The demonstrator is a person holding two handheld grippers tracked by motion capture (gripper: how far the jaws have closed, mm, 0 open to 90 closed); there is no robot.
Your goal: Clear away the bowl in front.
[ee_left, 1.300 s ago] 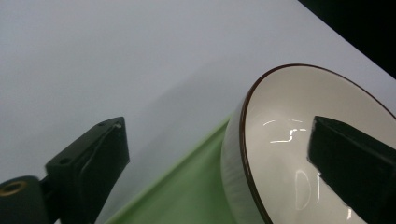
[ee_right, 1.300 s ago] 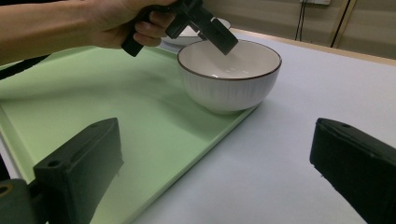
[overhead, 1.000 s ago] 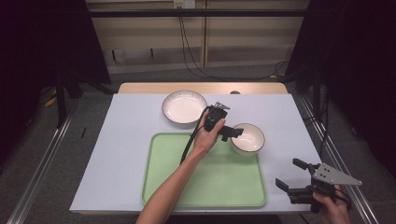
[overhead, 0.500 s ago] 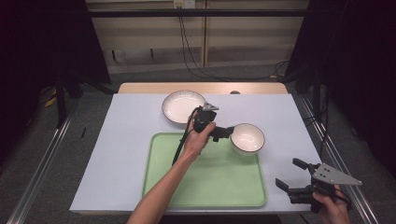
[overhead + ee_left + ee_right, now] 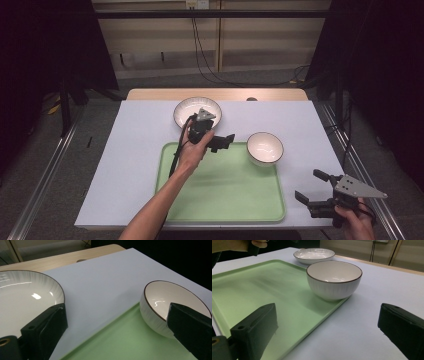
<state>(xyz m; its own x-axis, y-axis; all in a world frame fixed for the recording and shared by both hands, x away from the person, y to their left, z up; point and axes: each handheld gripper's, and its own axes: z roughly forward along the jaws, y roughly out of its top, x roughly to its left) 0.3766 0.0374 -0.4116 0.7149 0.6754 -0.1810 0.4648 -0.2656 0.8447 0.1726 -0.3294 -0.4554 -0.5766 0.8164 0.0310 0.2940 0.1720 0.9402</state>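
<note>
The bowl (image 5: 265,147) just beside the left tongs (image 5: 224,141) is white with a thin dark brown rim and fine lines down its outside. The plate (image 5: 197,111) behind those tongs is white with the same dark rim. The tray (image 5: 225,190) is light green. The worktop (image 5: 135,150) is pale lilac-grey. Both tongs are black.

Lab w/ dark curtains (image 5: 45,55), floor rails (image 5: 42,175), cables (image 5: 210,55), covered table (image 5: 135,150).

grey floor (image 5: 100,120), dark curtains (image 5: 45,45), cables (image 5: 210,60).
</note>
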